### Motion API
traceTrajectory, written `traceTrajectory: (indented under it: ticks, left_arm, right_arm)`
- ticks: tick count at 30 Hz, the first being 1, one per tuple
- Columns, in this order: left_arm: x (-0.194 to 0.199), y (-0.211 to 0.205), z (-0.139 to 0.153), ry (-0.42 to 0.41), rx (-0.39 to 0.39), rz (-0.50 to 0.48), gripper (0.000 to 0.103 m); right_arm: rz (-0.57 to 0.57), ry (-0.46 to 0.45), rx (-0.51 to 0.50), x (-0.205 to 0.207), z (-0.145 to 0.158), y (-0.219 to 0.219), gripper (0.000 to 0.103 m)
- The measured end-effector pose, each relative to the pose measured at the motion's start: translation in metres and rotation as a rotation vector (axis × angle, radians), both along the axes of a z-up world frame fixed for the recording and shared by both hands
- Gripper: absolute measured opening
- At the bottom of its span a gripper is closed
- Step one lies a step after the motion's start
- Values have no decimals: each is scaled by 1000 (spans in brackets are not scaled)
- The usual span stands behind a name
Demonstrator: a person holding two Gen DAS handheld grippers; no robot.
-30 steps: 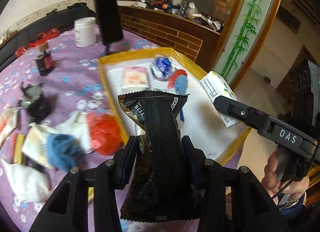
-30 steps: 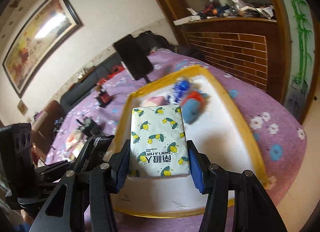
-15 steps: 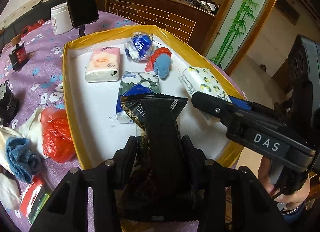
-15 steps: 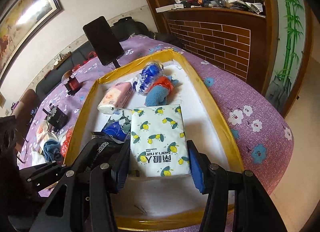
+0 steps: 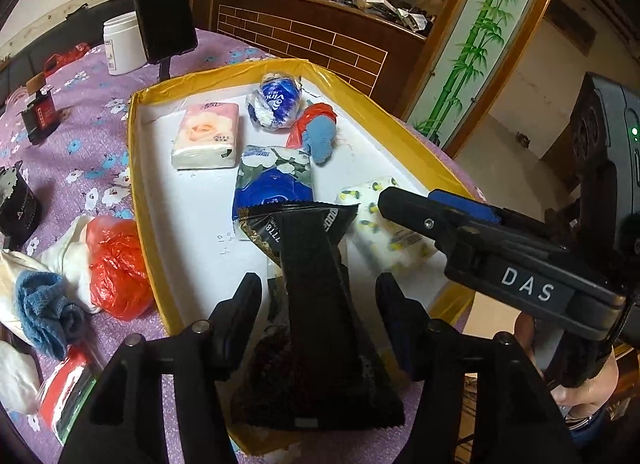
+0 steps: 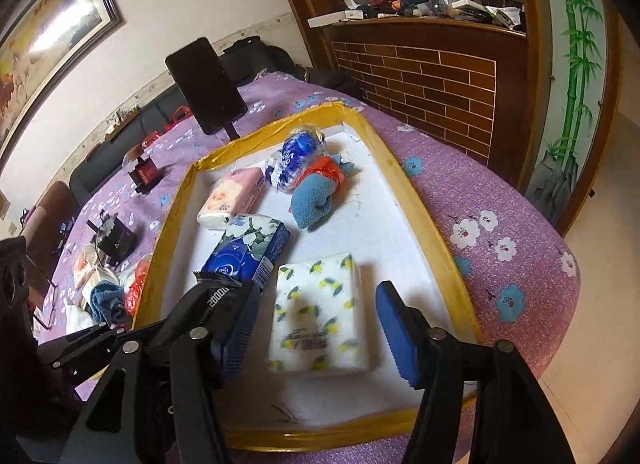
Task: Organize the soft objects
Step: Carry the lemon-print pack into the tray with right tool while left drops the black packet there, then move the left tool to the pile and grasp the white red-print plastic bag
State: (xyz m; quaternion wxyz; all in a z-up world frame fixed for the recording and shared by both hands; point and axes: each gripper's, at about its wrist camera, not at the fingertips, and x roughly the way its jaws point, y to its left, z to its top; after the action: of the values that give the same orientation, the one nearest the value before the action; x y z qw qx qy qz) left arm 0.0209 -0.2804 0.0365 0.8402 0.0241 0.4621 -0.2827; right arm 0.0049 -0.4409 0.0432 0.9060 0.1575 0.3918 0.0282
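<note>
Tissue pack (image 6: 318, 316), soft and lemon-printed, lies in the yellow-rimmed tray (image 6: 424, 216) between the right gripper (image 6: 316, 328)'s opening jaws. Left gripper (image 5: 316, 320) opens around a crinkly black packet (image 5: 316, 304) that may slide over the near rim. Beyond lie more tissue packs and a blue sock (image 6: 314, 198).

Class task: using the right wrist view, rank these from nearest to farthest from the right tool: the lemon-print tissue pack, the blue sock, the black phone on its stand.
1. Lemon-print tissue pack: between the opening jaws of the right tool, lying in the tray.
2. Blue sock: mid-tray, beyond the pack.
3. Black phone: outside the tray, past its far rim.
</note>
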Motion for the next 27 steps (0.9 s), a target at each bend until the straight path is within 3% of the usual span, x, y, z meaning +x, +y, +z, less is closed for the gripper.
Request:
traceTrajectory:
  ticks: [15,27]
  left_arm:
    - [-21,28,25,-53,-56,7,64]
    - [-29,109,50,-95,-105,115,64]
  right_arm:
    - [7,-65,17,-17,25,19,66]
    - [133,-86,-14,-14,38,86,66]
